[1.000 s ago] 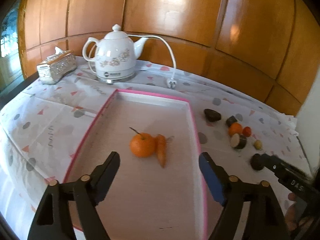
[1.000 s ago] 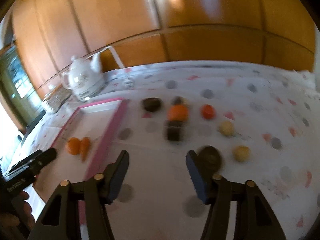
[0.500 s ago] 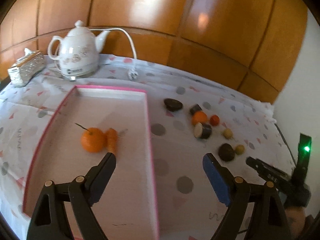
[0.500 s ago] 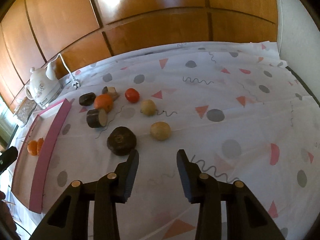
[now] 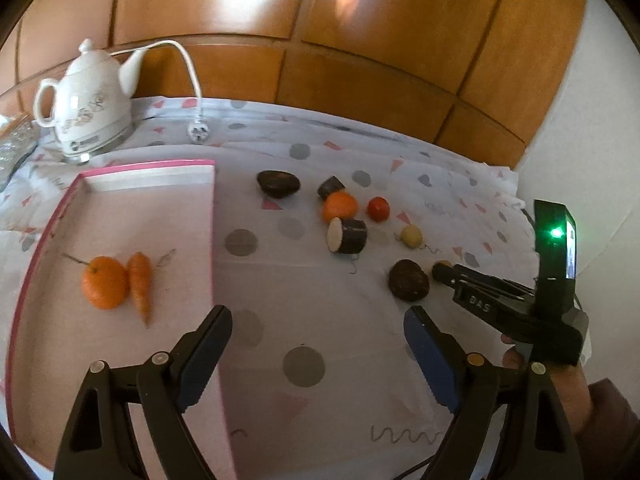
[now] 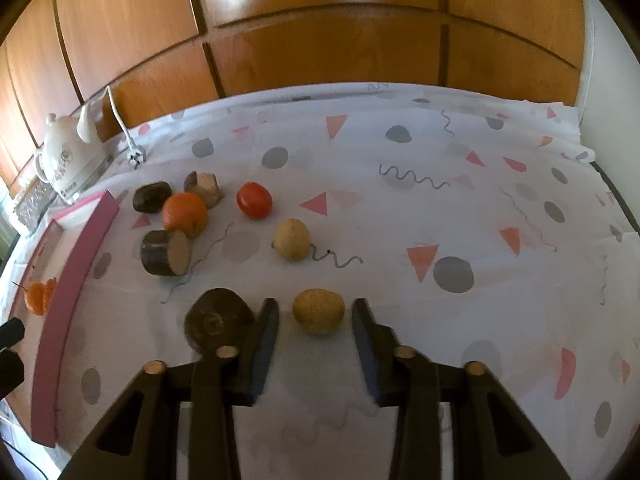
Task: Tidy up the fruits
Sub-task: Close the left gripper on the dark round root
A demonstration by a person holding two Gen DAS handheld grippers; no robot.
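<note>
- Right tongs (image 6: 316,320) have just been closing, straddling a tan round fruit (image 6: 319,311) on the tabletop (image 6: 440,220), pads not yet touching.
- Left tongs (image 5: 318,334) gape empty beside the pink tray (image 5: 212,240), likely its destination.

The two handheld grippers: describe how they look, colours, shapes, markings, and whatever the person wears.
Left gripper: black plastic, two triangular cut-out arms with brass-coloured rivets, blue pads on the jaws. Right gripper: the same build. From the left wrist view, its body is black with "DAS" in pale letters and an upright black unit with a green light. The hand behind it has a dark brown sleeve.
</note>
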